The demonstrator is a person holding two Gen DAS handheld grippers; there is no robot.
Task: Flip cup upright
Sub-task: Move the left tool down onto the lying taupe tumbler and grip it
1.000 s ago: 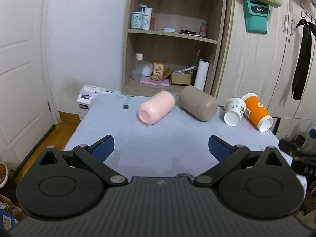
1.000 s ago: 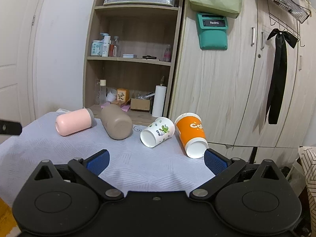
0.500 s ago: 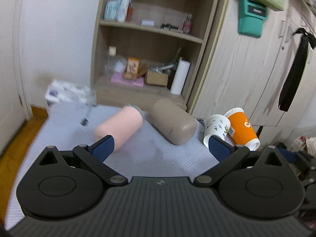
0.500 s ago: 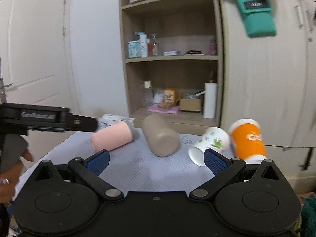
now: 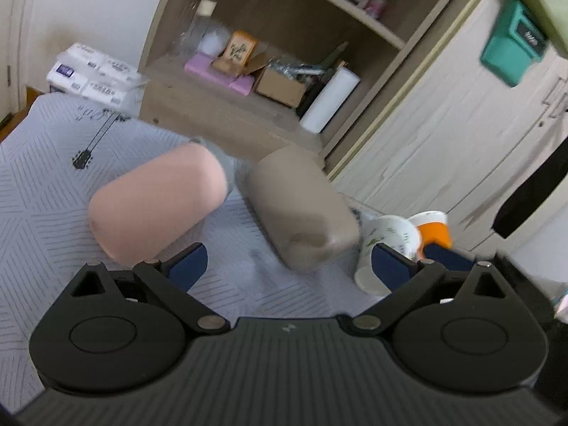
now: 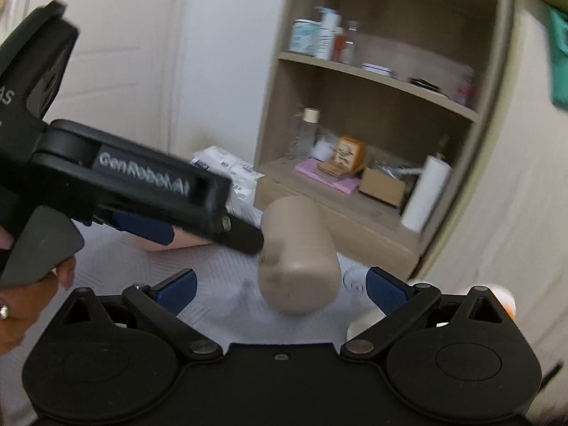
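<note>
Both grippers, left (image 5: pixel 289 261) and right (image 6: pixel 280 289), gape wide and hold nothing. The tan cup (image 6: pixel 298 255) lies on its side just ahead of the right one, the pink cup (image 5: pixel 156 206) ahead-left of the left. I'd centre the body between the fingers before closing, then tip it up slowly.

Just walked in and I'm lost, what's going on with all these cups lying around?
A person holds a gripper in each hand over a table where four cups lie on their sides: a pink cup, a taupe cup, a white printed cup and an orange cup. The left gripper and right gripper are both open, close to the pink and taupe cups. Nothing is gripped or upright yet.
</note>
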